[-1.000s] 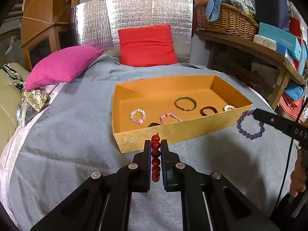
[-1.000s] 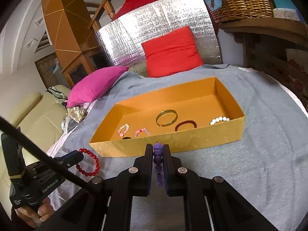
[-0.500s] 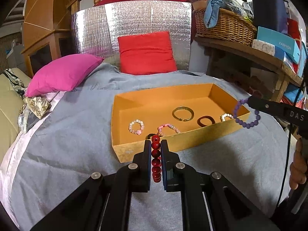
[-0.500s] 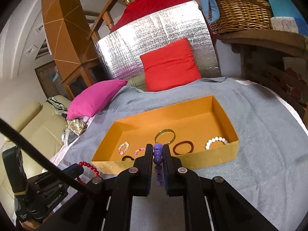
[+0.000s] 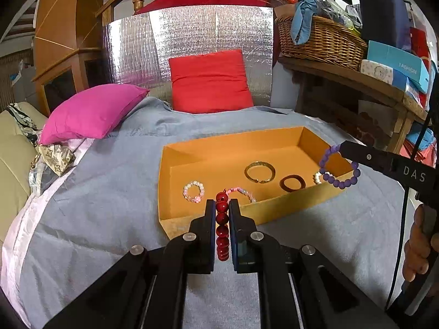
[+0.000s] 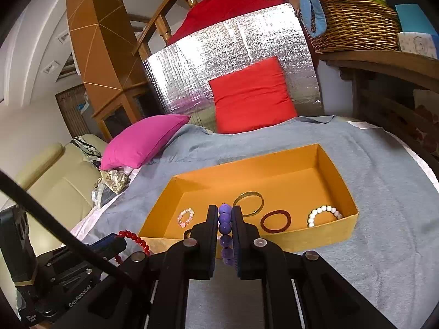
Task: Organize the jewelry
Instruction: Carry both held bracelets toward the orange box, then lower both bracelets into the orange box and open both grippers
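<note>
An orange box (image 5: 247,216) (image 6: 315,240) lies on the grey cloth and holds several bracelets: a gold bangle (image 5: 259,172) (image 6: 251,201), a brown ring (image 5: 292,183) (image 6: 275,220), a white bead bracelet (image 6: 325,213), and pink bead bracelets (image 5: 194,190) (image 6: 185,217). My left gripper (image 5: 222,208) is shut on a red bead bracelet (image 5: 221,227) (image 6: 134,240), just in front of the box's near wall. My right gripper (image 6: 225,213) is shut on a purple bead bracelet (image 6: 225,233) (image 5: 338,170), which hangs above the box's right corner in the left wrist view.
A pink cushion (image 5: 90,113) and a red cushion (image 5: 210,81) lie behind the box, before a silver foil panel (image 5: 192,49). A wooden shelf (image 5: 356,79) with a wicker basket (image 5: 321,42) stands at the right. A beige sofa (image 6: 55,181) borders the left.
Both grippers have come up and closer to the box with their bracelets. The purple bracelet has moved from beside the box's right end to over its right corner.
</note>
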Action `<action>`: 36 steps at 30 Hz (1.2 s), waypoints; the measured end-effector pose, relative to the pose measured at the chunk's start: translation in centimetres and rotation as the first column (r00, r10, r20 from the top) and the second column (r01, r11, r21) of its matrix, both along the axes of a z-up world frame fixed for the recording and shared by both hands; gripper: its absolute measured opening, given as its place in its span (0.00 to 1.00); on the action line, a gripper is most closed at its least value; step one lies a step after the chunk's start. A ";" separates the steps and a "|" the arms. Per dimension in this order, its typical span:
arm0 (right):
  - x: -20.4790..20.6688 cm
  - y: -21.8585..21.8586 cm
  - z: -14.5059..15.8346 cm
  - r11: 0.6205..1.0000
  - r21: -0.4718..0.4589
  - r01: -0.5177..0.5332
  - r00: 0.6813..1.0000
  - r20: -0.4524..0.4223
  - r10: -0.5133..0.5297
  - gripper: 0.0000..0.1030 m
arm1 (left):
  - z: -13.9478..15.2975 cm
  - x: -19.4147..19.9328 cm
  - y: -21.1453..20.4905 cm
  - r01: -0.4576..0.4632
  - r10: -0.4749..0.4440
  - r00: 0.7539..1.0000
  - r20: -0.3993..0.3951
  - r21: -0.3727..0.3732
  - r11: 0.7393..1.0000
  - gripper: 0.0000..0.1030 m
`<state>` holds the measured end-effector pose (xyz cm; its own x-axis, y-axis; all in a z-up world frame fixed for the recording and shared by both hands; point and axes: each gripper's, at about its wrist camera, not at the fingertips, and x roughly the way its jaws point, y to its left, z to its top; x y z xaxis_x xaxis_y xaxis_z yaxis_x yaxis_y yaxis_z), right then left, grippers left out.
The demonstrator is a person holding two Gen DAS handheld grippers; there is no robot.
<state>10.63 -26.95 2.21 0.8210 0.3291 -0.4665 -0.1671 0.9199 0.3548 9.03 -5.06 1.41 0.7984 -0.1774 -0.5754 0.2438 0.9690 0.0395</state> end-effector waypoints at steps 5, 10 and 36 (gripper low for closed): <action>0.6 -0.9 0.3 1.000 0.017 0.019 1.000 -0.002 -0.019 0.10 | 0.9 0.9 -0.6 -0.004 0.003 1.000 0.016 0.021 1.000 0.09; 2.6 -1.6 1.2 0.999 0.005 0.039 0.999 0.003 -0.039 0.10 | 2.5 3.2 -0.5 -0.015 0.014 0.999 0.037 0.025 1.000 0.09; 18.2 -2.3 -6.1 0.995 0.039 0.093 0.945 -0.317 -0.076 0.10 | -5.4 20.0 -3.4 -0.032 0.009 0.964 -0.265 -0.082 0.996 0.09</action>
